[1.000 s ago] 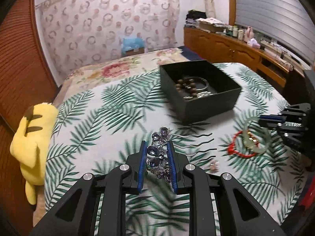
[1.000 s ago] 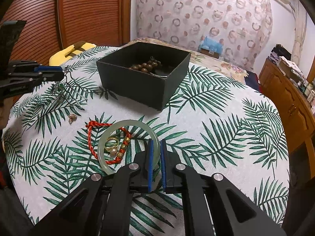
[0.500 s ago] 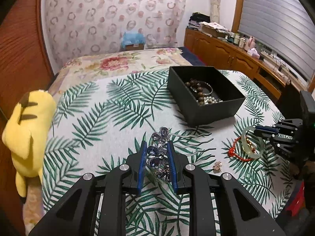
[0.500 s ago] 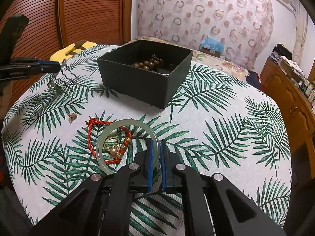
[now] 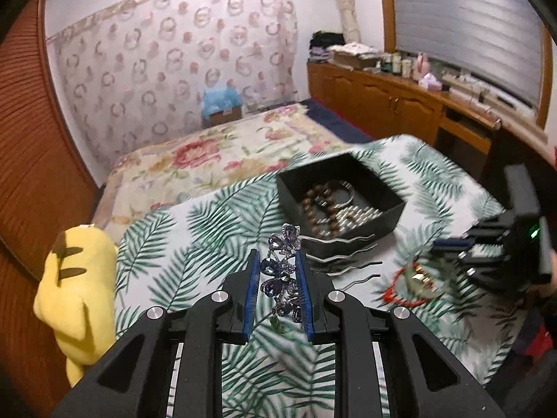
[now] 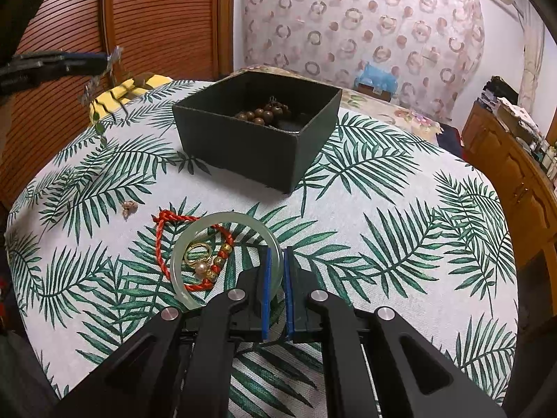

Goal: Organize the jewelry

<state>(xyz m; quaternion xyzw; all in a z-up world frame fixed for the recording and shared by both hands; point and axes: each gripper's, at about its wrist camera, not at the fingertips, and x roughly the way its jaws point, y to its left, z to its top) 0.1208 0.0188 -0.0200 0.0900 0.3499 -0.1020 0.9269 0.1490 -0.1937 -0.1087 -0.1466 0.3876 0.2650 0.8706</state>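
My left gripper (image 5: 277, 261) is shut on a jewelled hair comb (image 5: 280, 277) with purple stones and wavy metal prongs, held above the table, left of the black box (image 5: 397, 209). The box holds brown beads (image 5: 313, 205) and silver pieces. My right gripper (image 6: 275, 261) is shut on the rim of a pale green jade bangle (image 6: 195, 240) that rests on the leaf-print cloth. Inside the bangle lie a gold ring with a pearl (image 6: 198, 261) and part of a red cord bracelet (image 6: 163, 233). The box also shows in the right wrist view (image 6: 243, 146).
A small gold earring (image 6: 128, 206) lies on the cloth left of the red cord. A yellow plush toy (image 5: 76, 285) sits at the table's left edge. A bed (image 5: 209, 156) stands behind the table and a wooden cabinet (image 5: 400, 101) at the right.
My left gripper has lifted the hair comb up off the cloth and higher above the table. My right gripper stays shut on the bangle, nearly still.
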